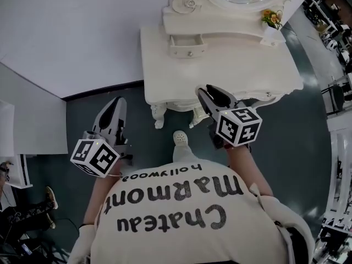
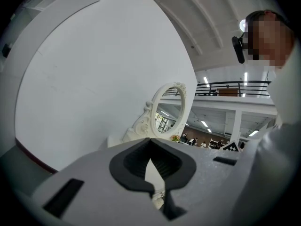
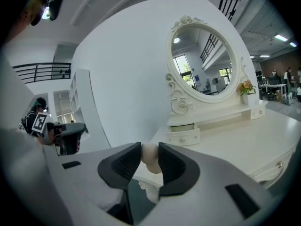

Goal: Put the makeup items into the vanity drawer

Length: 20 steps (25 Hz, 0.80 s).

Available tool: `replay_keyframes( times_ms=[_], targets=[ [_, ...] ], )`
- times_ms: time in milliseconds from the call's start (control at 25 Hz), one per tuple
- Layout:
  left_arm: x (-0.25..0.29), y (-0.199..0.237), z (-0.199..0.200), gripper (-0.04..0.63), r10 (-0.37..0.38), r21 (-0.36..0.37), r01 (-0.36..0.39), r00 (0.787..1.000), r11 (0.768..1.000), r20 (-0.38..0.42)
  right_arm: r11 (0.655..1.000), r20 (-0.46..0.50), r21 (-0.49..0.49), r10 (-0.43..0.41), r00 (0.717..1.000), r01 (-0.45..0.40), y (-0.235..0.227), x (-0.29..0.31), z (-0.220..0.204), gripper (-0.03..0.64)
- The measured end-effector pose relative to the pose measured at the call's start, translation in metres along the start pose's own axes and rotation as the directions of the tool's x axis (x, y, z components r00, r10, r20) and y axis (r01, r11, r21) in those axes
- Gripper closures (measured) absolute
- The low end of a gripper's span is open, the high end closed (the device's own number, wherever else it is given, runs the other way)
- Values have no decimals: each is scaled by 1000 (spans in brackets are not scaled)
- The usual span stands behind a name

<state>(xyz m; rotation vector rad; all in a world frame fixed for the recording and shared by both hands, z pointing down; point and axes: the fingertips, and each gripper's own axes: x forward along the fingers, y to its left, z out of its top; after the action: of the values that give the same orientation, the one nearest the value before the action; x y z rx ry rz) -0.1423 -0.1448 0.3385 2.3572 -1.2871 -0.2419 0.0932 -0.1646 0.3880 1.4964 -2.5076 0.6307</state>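
A white vanity [image 1: 231,65] stands ahead, with an oval mirror [image 3: 204,62] and a small drawer [image 1: 187,45] under it. The drawer [image 3: 184,135] juts out a little from its base. My right gripper [image 3: 149,155] is shut on a beige, egg-shaped makeup sponge [image 3: 151,161], and hovers at the vanity's front edge [image 1: 210,92]. My left gripper [image 2: 151,163] is shut with nothing between its pads. It hangs over the dark floor left of the vanity [image 1: 117,104], pointing towards the wall.
A small bunch of orange flowers [image 1: 271,18] sits at the vanity's back right. A white curved wall [image 1: 71,32] rises to the left. Carved vanity legs [image 1: 158,114] and my shoe [image 1: 180,138] show below the front edge. Shelving [image 1: 341,164] lines the right side.
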Motion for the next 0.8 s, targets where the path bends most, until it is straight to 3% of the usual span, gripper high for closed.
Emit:
replay_keyframes(
  times_ms=[240, 800],
  targets=[
    [58, 24, 8, 588, 49, -25, -49, 999, 999, 10, 1000, -35, -2, 14, 999, -14, -51, 56, 18, 482],
    [160, 30, 15, 588, 137, -47, -134, 988, 990, 67, 990, -42, -46, 133, 990, -135, -133, 137, 72, 482]
  ],
)
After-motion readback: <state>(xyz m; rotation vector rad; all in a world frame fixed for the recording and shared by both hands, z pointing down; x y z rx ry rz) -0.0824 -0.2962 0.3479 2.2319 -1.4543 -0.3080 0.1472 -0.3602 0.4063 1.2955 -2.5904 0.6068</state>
